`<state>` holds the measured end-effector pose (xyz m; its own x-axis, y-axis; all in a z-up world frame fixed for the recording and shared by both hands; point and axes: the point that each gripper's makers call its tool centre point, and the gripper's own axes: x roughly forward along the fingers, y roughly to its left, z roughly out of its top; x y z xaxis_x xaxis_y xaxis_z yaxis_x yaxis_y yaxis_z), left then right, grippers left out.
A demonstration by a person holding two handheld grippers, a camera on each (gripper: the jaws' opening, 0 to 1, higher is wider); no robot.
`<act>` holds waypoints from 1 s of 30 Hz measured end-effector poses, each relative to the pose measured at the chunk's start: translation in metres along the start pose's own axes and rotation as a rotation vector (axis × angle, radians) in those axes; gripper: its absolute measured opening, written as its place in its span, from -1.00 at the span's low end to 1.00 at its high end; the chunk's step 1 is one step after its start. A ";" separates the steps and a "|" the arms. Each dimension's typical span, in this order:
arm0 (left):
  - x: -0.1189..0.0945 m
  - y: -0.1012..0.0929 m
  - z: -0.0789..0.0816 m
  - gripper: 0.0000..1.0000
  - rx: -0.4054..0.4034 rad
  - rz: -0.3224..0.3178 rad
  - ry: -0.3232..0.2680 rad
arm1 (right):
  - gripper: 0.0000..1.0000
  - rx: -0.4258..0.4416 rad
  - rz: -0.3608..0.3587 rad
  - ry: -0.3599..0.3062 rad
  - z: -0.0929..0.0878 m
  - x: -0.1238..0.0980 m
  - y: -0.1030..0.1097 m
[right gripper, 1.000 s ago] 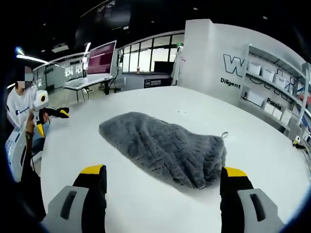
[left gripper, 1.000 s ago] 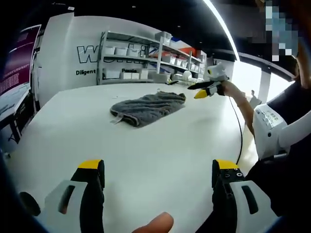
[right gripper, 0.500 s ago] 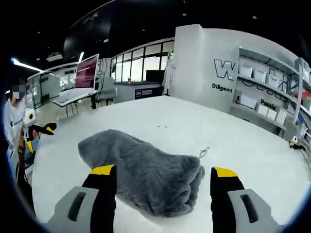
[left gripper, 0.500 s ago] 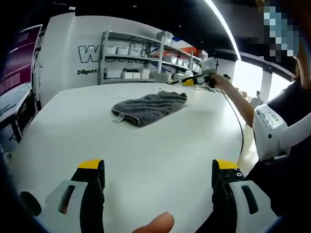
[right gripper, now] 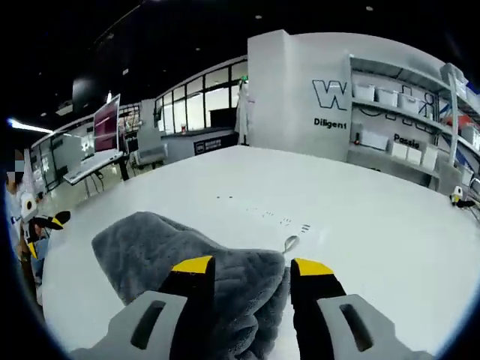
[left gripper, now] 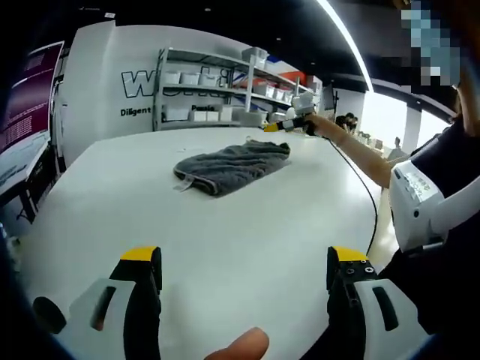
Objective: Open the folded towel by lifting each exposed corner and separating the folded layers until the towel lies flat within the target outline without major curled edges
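Observation:
A folded grey towel [left gripper: 229, 166] lies on the far part of the white table [left gripper: 225, 240]. My left gripper [left gripper: 244, 262] is open, low over the near side of the table and well short of the towel. My right gripper [left gripper: 287, 124] is seen there at the towel's far right corner, on a person's outstretched arm. In the right gripper view the towel [right gripper: 142, 244] lies right under my right gripper [right gripper: 251, 268]. Its jaws are half closed, still apart, with the towel's thick corner between them. A small hang loop [right gripper: 289, 242] sticks out beyond that corner. The left gripper [right gripper: 45, 223] is far off at the left.
Shelves with white bins [left gripper: 217, 82] stand behind the table by a lettered white wall [right gripper: 352, 97]. A cable [left gripper: 367, 202] runs along the table's right edge beside the person's body. Faint printed marks [right gripper: 285, 220] lie on the table beyond the towel. Screens and desks [right gripper: 105, 142] stand far off.
My right gripper has moved forward and down onto the towel's corner, and its jaws have narrowed around it. The left gripper has stayed put, open.

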<state>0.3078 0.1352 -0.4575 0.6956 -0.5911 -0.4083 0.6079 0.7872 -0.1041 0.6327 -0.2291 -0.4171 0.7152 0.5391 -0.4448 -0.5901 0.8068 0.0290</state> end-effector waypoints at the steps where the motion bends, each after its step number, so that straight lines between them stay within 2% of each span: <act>1: 0.000 0.000 -0.001 0.79 0.000 0.003 0.003 | -0.22 0.003 -0.004 0.015 -0.003 0.005 -0.003; 4: -0.001 0.001 -0.002 0.79 -0.004 0.011 0.004 | -0.23 0.035 0.002 0.045 -0.012 0.020 -0.008; 7: -0.002 0.002 -0.002 0.79 -0.009 0.015 -0.001 | -0.25 0.106 0.020 0.036 -0.016 0.033 -0.010; 14: -0.003 -0.001 0.000 0.79 0.004 0.018 0.002 | -0.40 0.141 0.002 0.051 -0.025 0.053 -0.023; 19: -0.002 -0.001 -0.001 0.79 0.000 0.018 0.004 | -0.67 0.159 -0.004 0.092 -0.036 0.055 -0.024; 21: -0.001 0.000 -0.001 0.79 -0.002 0.018 0.010 | -0.82 0.141 0.004 0.092 -0.037 0.054 -0.023; 30: 0.001 -0.003 0.001 0.79 0.006 0.003 0.013 | -0.92 0.091 0.016 0.019 -0.021 0.038 -0.016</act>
<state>0.3073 0.1320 -0.4570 0.6923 -0.5867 -0.4202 0.6082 0.7877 -0.0978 0.6616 -0.2260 -0.4533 0.6980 0.5486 -0.4602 -0.5645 0.8170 0.1177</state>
